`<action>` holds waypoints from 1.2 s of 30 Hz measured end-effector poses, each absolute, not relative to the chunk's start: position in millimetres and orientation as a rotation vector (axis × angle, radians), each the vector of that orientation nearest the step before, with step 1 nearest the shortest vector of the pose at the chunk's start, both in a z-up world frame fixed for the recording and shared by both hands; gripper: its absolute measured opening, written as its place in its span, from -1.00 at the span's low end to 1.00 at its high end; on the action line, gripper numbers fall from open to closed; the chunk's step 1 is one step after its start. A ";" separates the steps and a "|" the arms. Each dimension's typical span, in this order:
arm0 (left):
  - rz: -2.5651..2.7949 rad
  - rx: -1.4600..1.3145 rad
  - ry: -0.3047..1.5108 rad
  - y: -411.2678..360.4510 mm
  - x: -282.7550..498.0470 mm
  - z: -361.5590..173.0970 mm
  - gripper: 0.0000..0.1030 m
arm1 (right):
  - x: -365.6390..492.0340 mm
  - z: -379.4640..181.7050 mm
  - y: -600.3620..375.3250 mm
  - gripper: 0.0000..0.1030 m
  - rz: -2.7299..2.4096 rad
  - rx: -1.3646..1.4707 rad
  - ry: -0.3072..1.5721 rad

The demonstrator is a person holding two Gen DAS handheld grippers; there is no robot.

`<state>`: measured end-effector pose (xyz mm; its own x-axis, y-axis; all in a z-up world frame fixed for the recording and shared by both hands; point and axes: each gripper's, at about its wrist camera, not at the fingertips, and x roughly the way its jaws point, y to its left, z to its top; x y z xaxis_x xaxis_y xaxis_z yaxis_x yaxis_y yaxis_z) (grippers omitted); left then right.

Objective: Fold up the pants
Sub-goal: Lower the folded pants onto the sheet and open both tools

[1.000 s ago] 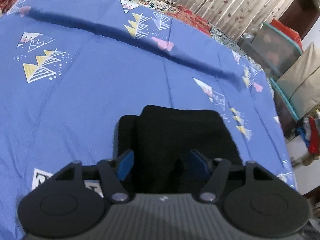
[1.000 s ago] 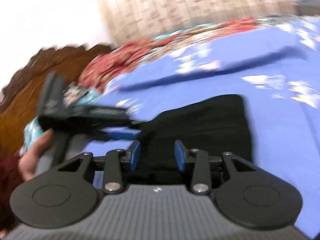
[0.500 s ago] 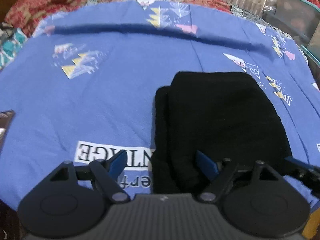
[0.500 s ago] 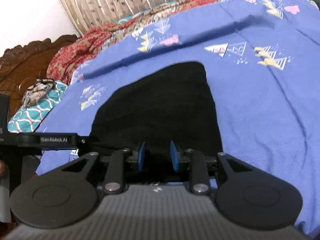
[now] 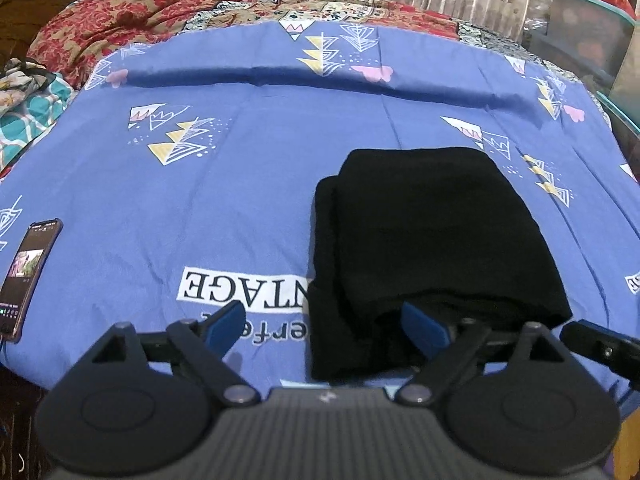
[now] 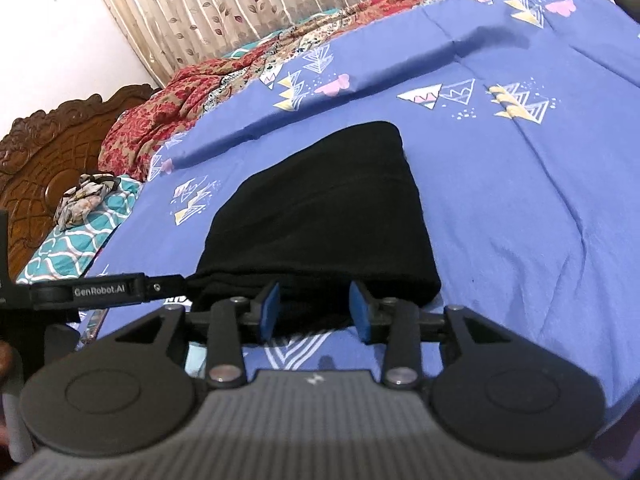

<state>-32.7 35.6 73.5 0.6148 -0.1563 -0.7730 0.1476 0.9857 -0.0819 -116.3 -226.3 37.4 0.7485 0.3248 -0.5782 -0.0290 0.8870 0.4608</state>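
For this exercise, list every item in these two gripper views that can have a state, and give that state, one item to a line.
black pants: folded into a compact stack, lying flat on the bedsheet.
left gripper: jaws opening wide, near edge of the pants between them, not gripped.
right gripper: jaws opening, pads at the pants' near edge, not pressing.
phone: screen lit, face up.
blue bedsheet: spread out, creased.
curtain: drawn.

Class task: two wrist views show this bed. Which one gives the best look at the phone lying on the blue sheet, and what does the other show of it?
The left wrist view. The phone lies there at the sheet's left edge, whole, its screen lit. The right wrist view shows nothing of it: that side is taken up by the pants and the other hand-held gripper.
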 end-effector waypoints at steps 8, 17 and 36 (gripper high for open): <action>-0.184 0.017 0.879 26.9 -45.6 77.7 0.93 | -126.4 44.0 -236.9 -0.01 0.189 0.512 0.707; -0.138 0.090 0.852 18.7 -51.4 82.2 1.00 | -122.2 38.7 -235.4 0.20 0.206 0.539 0.741; -0.125 0.084 0.847 23.7 -55.2 82.9 1.00 | -122.2 35.5 -231.6 0.34 0.232 0.539 0.768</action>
<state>-55.2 23.7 82.9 0.6554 -0.0765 -0.7514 0.1430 0.9894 0.0240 -122.2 -231.6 35.5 0.7021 0.3892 -0.5964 -0.0063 0.8408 0.5412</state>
